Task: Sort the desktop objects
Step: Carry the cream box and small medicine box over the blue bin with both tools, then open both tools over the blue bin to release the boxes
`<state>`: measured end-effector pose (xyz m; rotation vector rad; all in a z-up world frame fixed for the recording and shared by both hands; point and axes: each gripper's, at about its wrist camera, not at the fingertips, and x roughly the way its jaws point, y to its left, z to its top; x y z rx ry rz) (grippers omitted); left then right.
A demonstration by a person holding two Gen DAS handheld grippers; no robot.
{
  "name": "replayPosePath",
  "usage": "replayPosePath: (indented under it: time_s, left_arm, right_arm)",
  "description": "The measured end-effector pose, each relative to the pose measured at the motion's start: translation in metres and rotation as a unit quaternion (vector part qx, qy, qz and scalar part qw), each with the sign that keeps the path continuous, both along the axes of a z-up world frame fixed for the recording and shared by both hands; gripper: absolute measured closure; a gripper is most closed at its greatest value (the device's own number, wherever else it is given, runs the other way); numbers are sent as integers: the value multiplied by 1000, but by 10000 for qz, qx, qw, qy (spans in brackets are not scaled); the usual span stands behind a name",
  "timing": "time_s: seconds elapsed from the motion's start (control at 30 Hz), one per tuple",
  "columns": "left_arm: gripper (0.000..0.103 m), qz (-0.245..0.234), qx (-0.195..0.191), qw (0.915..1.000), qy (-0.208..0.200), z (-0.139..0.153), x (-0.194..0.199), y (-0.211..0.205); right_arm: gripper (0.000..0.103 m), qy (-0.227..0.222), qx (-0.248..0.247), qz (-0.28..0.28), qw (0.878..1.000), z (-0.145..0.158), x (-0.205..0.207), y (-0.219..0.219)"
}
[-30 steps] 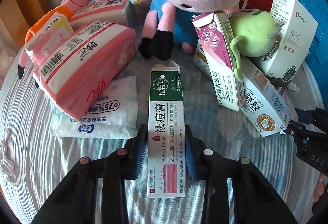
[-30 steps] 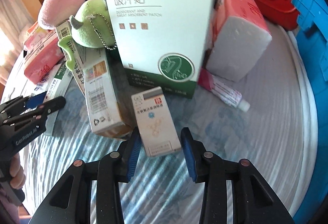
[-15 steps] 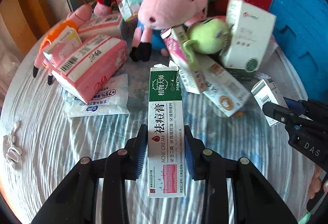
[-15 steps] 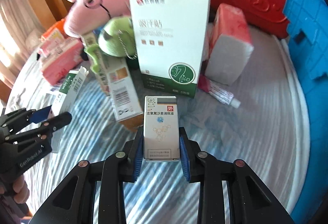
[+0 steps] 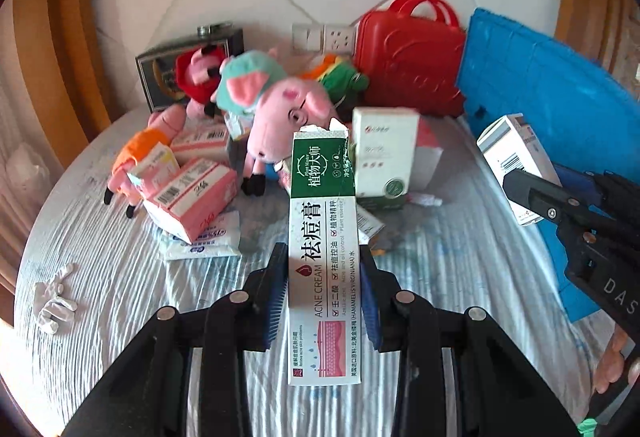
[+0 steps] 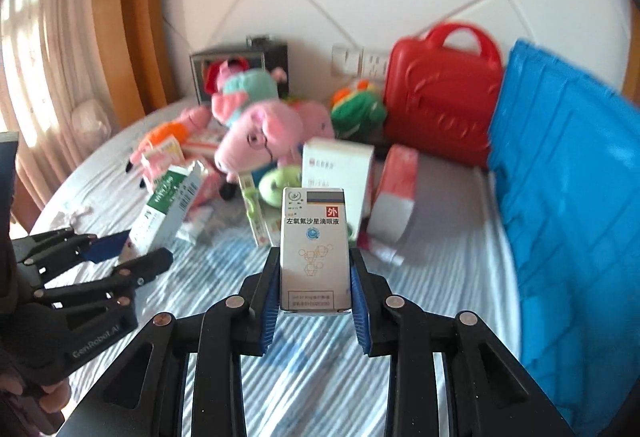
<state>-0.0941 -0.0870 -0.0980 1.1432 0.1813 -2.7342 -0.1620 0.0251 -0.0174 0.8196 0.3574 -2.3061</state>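
Note:
My left gripper [image 5: 323, 261] is shut on a long green-and-white acne cream box [image 5: 322, 221], held up in the air over the table with its torn end pointing away. My right gripper [image 6: 314, 257] is shut on a small white eye-drop box [image 6: 314, 249], also lifted above the cloth. In the left wrist view the right gripper [image 5: 560, 205] shows at the right edge with its white box [image 5: 516, 157]. In the right wrist view the left gripper [image 6: 116, 257] and the acne cream box [image 6: 168, 209] show at the left.
A pile sits at the back of the round striped-cloth table [image 5: 100, 317]: pink pig plush [image 5: 288, 117], pink packs [image 5: 192, 193], a wipes pack [image 5: 204, 241], a tall white-and-green box [image 5: 384, 153]. A red case [image 5: 412, 65] and a blue crate [image 5: 552, 109] stand at the right.
Both grippers have risen and pulled back from the pile with their boxes. The right gripper closed on the eye-drop box and lifted it off the cloth.

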Motion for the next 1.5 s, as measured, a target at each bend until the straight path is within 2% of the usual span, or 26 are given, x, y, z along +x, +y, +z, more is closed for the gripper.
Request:
replayPosePath:
  time_s: [0.27, 0.43, 0.63, 0.8, 1.0, 1.17, 1.37, 1.5]
  left_arm:
    - [70, -227, -76, 9971, 722, 42, 12, 43]
    - [70, -515, -209, 9925, 1089, 70, 13, 85]
    - [70, -891, -188, 9848, 1476, 107, 5, 142]
    - [70, -1126, -189, 9787, 1709, 129, -4, 190]
    - [70, -1604, -343, 9656, 2019, 153, -14, 267]
    - [70, -1930, -308, 9604, 1986, 168, -28, 320]
    - [70, -2136, -237, 9632, 1616, 171, -45, 362]
    - [70, -2212, -251, 9643, 1436, 165, -51, 377]
  right_arm:
    - [73, 1017, -352, -317, 9937, 51, 37, 40]
    - [73, 1367, -498, -647, 9872, 76, 46, 78]
    - [73, 1649, -671, -1073, 9782, 110, 48, 133]
    - [73, 1942, -864, -1487, 9658, 132, 46, 187]
    - [73, 2175, -844, -2080, 9499, 149, 35, 261]
    - [73, 2170, -652, -2545, 9401, 152, 21, 311]
    - [73, 2000, -520, -2941, 9332, 153, -2, 360]
    - [73, 1932, -393, -3085, 9306, 152, -13, 372]
